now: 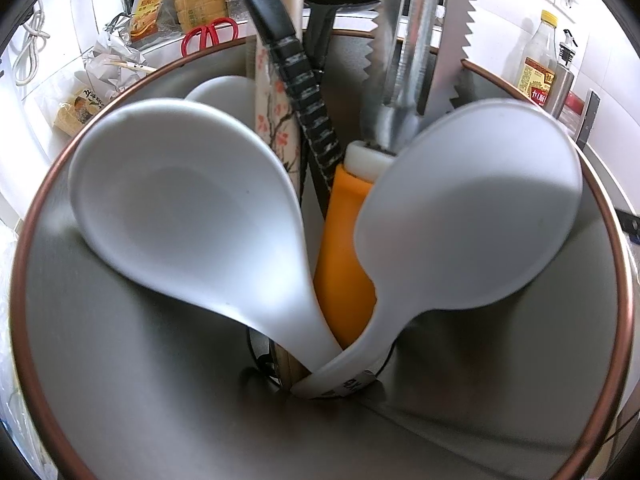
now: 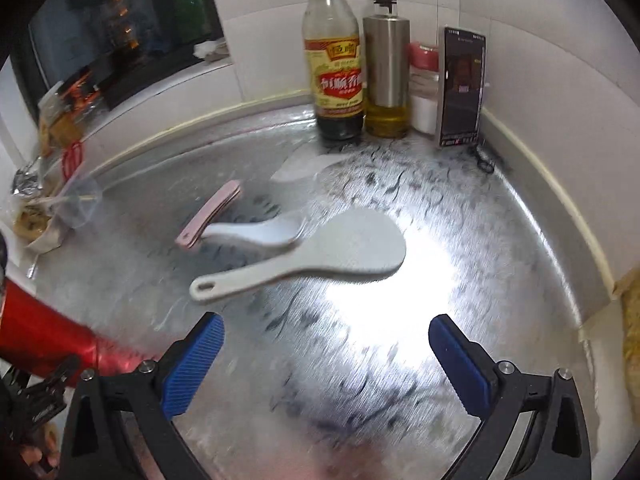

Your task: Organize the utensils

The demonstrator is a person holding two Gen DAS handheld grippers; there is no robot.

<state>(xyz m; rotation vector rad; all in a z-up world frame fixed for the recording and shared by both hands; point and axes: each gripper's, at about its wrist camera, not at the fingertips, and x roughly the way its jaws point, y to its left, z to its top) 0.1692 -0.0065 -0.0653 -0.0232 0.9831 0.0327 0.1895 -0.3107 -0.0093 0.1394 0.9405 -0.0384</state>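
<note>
Paddle (image 2: 320, 252) flat on desk (image 2: 460, 240): light, stiff, slick plastic; best pinched at handle. Right tool (image 2: 326, 360) released, empty. Left tool unseen, state unclear.

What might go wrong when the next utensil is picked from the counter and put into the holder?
The rice paddle overlaps the white spoon, so lifting one may drag the other. The right tool is open and above the shiny counter, where a flat paddle could slip. The holder is crowded, with saw-toothed tongs that could snag.
</note>
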